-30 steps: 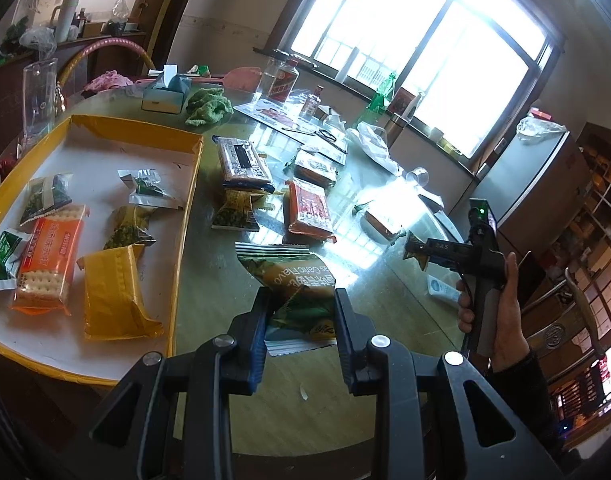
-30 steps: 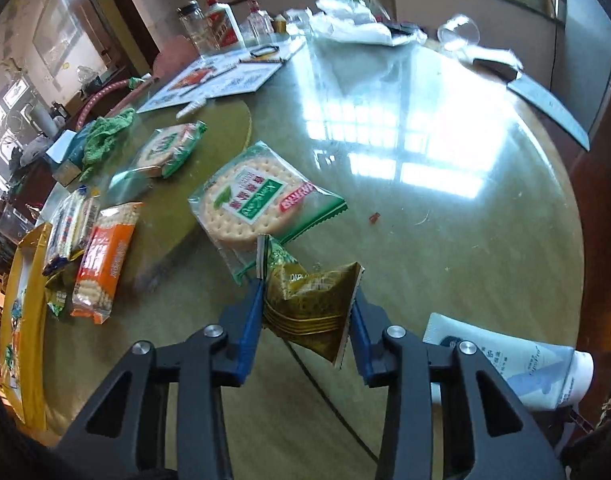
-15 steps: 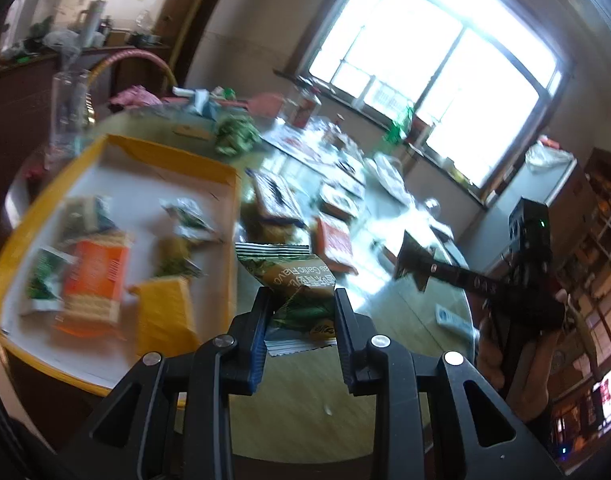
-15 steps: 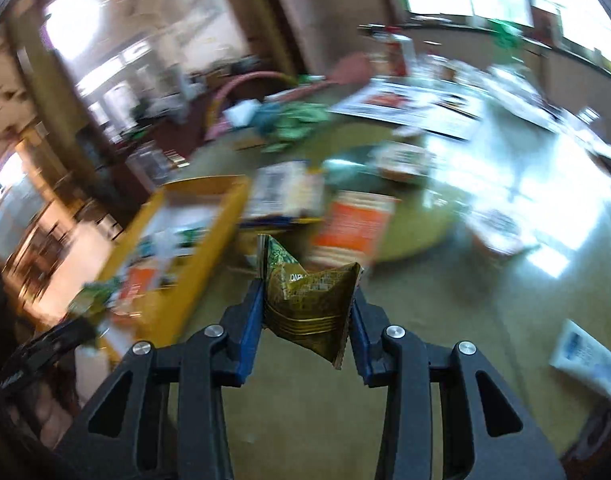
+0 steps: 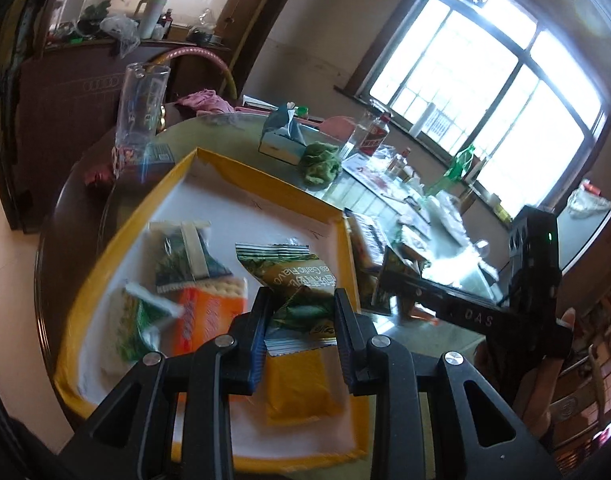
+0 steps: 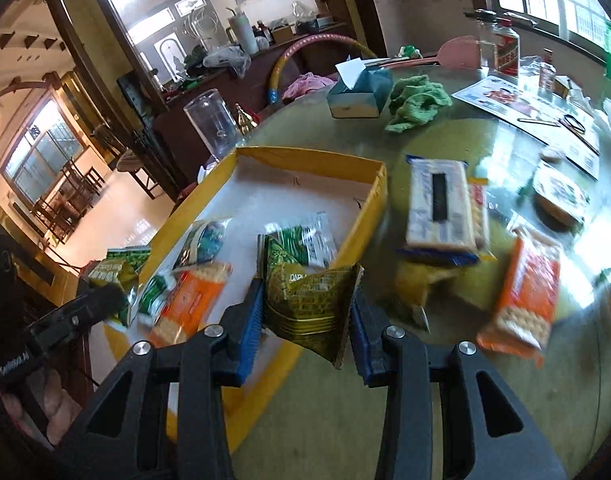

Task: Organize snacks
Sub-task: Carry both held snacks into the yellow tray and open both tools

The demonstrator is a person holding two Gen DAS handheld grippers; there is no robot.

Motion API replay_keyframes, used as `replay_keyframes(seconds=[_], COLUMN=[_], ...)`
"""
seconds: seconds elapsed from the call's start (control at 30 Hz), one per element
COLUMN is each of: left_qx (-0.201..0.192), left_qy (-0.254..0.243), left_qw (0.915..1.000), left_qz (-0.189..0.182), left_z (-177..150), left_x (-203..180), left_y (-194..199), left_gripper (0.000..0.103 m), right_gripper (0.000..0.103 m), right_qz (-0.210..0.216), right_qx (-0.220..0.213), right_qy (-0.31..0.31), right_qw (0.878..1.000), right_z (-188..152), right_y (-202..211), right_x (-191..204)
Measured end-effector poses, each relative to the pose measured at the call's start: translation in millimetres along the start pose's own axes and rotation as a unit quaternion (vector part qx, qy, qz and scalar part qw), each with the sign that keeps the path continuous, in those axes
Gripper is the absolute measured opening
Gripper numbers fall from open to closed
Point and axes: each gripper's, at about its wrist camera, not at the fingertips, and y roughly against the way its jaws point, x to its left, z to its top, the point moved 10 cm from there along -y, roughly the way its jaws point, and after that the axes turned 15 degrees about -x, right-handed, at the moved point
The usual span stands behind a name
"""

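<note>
My left gripper [image 5: 301, 316] is shut on a green snack packet [image 5: 293, 280] and holds it above the yellow-rimmed tray [image 5: 265, 178]. My right gripper [image 6: 305, 312] is shut on an olive-green snack packet [image 6: 309, 300] over the tray's near right rim [image 6: 369, 208]. The tray holds several snacks, among them an orange cracker pack [image 5: 209, 316] and a yellow packet [image 5: 301, 384]. Each gripper shows in the other's view: the right one to the right of the tray [image 5: 389, 280], the left one over the tray's left side [image 6: 109, 292].
More packs lie on the glass table right of the tray: a white-blue cracker pack [image 6: 437, 208], an orange cracker pack [image 6: 525, 292], a round biscuit pack [image 6: 561, 196]. A green cloth [image 6: 417, 102], tissue box [image 6: 357, 90], glass pitcher [image 6: 211, 124] and bottles [image 6: 501, 48] stand behind.
Both grippers swung left from the table toward the tray, each still holding its packet. The left one now hangs over the tray and the right one is at its rim.
</note>
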Motion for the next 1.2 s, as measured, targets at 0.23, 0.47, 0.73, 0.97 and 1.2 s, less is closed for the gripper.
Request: replay_keyframes(seconds=[0.23, 0.47, 0.73, 0.97, 1.2], left_qx=[0.045, 0.087, 0.116, 0.113, 0.076], left_qy=[-0.021, -0.044, -0.076, -0.102, -0.141], left_qw=[0.9987, 0.9945, 0.9884, 0.9842, 0.9812], left_qz=[0.007, 0.037, 0.061, 0.09, 0.108], left_z=[16, 15, -1, -3, 6], left_x=[13, 29, 37, 42, 36], left_y=[-49, -87, -103, -105, -91], left_gripper=[0.029, 0.029, 0.03, 0.035, 0.073], right_gripper=[0.041, 0.041, 0.041, 0.043, 0.068], right_qz=[-0.021, -0.047, -0.074, -0.079, -0.08], right_qx=[0.013, 0.03, 0.054, 0.052, 0.029], right_qy=[-0.006, -0.009, 0.014, 0.017, 0.026], right_qw=[1.0, 0.998, 0.996, 0.995, 0.996], right_z=[22, 33, 24, 21, 27], right_y=[-53, -100, -125, -128, -115], right_x=[0, -5, -9, -9, -4])
